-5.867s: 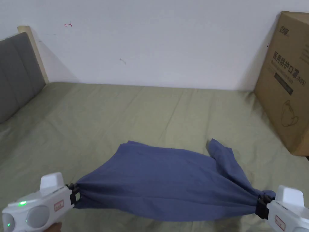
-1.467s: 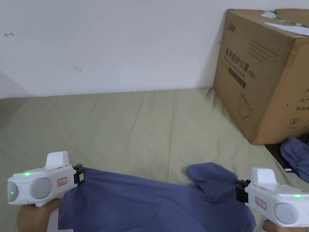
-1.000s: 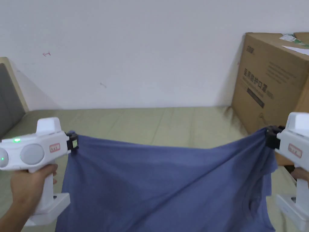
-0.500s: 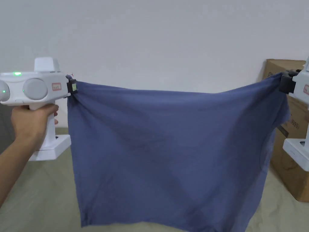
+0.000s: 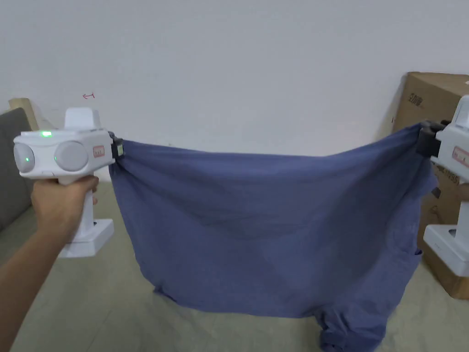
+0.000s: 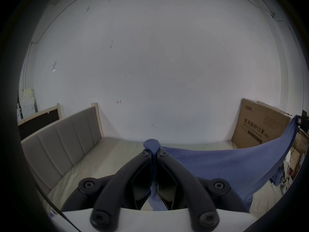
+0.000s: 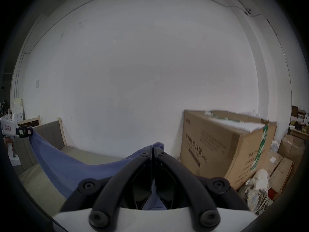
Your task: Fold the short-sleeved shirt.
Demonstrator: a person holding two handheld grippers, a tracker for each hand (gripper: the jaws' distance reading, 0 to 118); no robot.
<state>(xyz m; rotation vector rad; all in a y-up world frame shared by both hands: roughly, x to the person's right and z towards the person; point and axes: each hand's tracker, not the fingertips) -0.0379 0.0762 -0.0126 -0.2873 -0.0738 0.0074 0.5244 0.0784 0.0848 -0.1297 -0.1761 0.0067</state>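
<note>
A blue short-sleeved shirt (image 5: 270,229) hangs spread in the air between both grippers, its top edge sagging in the middle. Its lower part touches the bed, bunched at the lower right. My left gripper (image 5: 117,149) is shut on the shirt's upper left corner; in the left gripper view the jaws (image 6: 154,152) pinch a fold of the shirt (image 6: 225,165). My right gripper (image 5: 423,137) is shut on the upper right corner; in the right gripper view cloth (image 7: 70,165) passes between the closed jaws (image 7: 152,149). The left gripper (image 7: 23,133) also appears far off there.
An olive-green sheet covers the bed (image 5: 91,302) below the shirt. A large cardboard box (image 5: 435,183) stands at the right against the white wall. A grey padded headboard (image 5: 11,169) is at the left. More boxes and clutter (image 7: 267,177) lie beyond the big box.
Both grippers lifted the shirt off the bed and spread it wide in the air. Since half a second ago they have come lower, and the shirt's bottom now bunches on the sheet.
</note>
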